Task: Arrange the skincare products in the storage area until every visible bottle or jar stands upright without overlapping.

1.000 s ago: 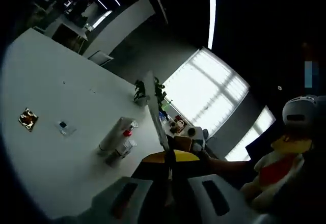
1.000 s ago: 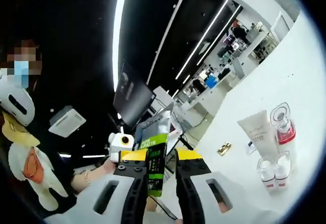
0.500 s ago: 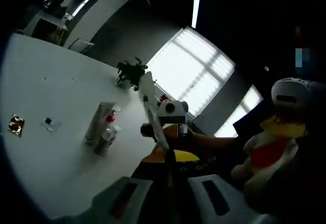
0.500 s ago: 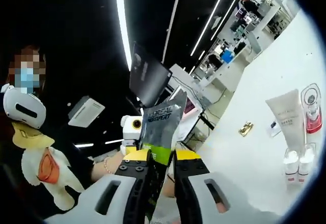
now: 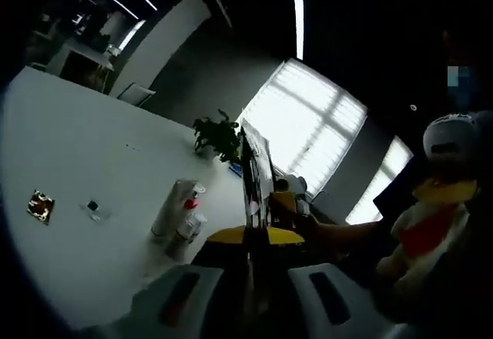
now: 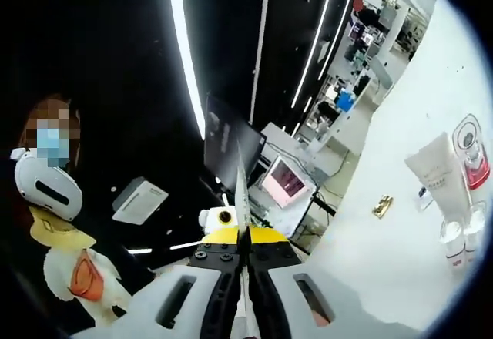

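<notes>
On white table (image 6: pixel 385 254), tube (image 6: pixel 437 176) beside btls (image 6: pixel 461 239)

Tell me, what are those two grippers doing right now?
Both grippers shut on one flat sachet, held edge-on above the table. Skincare cluster stands upright on the table. Nothing in the way.

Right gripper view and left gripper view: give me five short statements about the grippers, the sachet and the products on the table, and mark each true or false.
1. Both grippers are shut on one flat sachet. True.
2. The white tube lies in the right gripper. False: it rests on the white table.
3. A potted plant stands at the table's far edge. True.
4. The left gripper is wide open. False: its jaws pinch the sachet's edge.
5. A red-capped bottle stands beside the tube. True.
</notes>
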Available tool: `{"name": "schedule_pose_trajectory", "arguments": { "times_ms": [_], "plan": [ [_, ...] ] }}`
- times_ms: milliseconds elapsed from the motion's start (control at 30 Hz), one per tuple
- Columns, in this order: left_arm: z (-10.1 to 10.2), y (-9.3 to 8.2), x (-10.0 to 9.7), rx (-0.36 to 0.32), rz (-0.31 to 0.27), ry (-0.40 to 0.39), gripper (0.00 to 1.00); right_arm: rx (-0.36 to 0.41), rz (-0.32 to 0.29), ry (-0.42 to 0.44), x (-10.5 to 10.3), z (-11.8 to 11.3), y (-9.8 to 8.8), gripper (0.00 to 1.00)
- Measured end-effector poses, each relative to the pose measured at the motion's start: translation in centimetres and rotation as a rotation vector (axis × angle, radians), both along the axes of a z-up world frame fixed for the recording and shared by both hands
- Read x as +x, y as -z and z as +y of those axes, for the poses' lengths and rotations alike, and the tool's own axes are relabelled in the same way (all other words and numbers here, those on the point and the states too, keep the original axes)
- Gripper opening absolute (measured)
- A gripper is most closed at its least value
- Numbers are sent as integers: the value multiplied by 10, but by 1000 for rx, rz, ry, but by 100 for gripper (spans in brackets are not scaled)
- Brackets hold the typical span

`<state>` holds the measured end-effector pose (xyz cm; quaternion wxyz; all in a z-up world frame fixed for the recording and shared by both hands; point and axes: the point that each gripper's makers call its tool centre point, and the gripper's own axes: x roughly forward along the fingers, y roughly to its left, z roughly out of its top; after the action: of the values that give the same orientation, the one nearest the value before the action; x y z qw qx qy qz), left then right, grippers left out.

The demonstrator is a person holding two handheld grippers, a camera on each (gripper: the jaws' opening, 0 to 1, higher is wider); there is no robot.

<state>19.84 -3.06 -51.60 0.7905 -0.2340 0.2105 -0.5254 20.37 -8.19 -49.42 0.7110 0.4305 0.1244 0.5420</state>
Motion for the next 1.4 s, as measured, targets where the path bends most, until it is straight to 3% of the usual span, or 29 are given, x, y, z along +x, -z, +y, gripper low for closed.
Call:
{"name": "schedule_pose_trajectory", "arguments": {
  "times_ms": [133, 400, 600, 733, 833, 900, 1000, 1167, 1200, 1333, 1400],
  "plan": [
    [-5, 8, -5, -20, 23, -26, 15, 32, 34, 18, 2, -4, 0, 1],
    [-13, 16, -17, -113, 96, -84, 10, 59, 114, 44, 3, -2, 8, 1],
    [-5, 31, -16, -136, 196, -177, 8, -9, 152, 73, 6, 3, 25, 1],
    [0, 42, -15, -178, 324, -243, 2, -132, 151, 121, 10, 6, 45, 1],
    [1, 53, -18, -166, 357, -269, 2, -233, 120, 147, 12, 8, 59, 2],
    [2, 57, -20, -197, 411, -271, 2, -288, 108, 162, 12, 9, 65, 3],
    [3, 62, -22, -212, 446, -278, 1, -331, 88, 163, 12, 10, 70, 5],
    [3, 62, -23, -224, 461, -279, 1, -377, 18, 189, 13, 8, 74, 7],
    [3, 62, -23, -226, 463, -278, 1, -398, -27, 202, 15, 6, 74, 8],
    [0, 63, -21, -229, 465, -273, 1, -442, -102, 224, 16, 1, 75, 10],
    [0, 64, -20, -231, 467, -272, 1, -474, -107, 211, 14, 1, 79, 15]
  ]
}}
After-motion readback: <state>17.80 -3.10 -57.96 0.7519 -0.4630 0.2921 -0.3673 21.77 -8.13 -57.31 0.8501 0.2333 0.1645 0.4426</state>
